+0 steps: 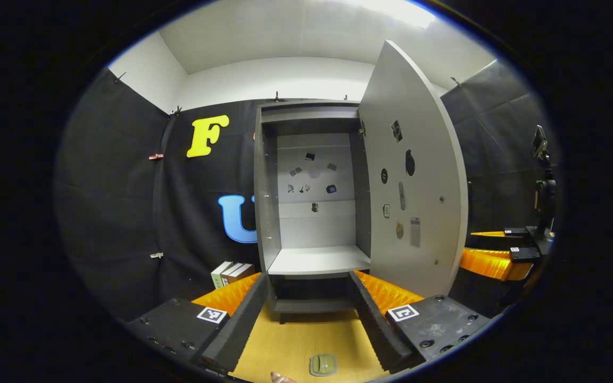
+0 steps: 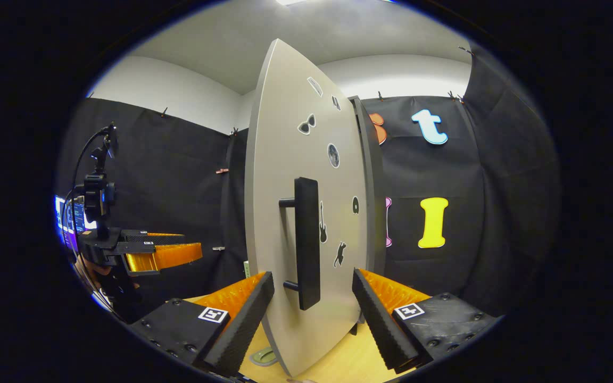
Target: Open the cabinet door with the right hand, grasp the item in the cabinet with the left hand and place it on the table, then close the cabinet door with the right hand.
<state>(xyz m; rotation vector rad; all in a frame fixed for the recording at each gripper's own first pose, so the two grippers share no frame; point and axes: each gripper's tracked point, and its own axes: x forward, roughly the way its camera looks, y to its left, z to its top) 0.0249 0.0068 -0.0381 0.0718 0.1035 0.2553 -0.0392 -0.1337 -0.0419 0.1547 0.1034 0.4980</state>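
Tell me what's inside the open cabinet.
The cabinet has a bare upper shelf and small stickers on its back panel. The dark lower compartment is partly hidden by the left gripper.

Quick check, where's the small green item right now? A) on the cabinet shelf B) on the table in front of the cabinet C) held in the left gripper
B: the small green item lies on the table between the open left gripper fingers, untouched; the cabinet shelf is bare.

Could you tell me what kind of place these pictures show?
Probably a recording booth set up for household tasks, not a real home. Black cloth covers the walls, a small grey cabinet stands with its door open on a wooden table, and a camera on a stand stands nearby.
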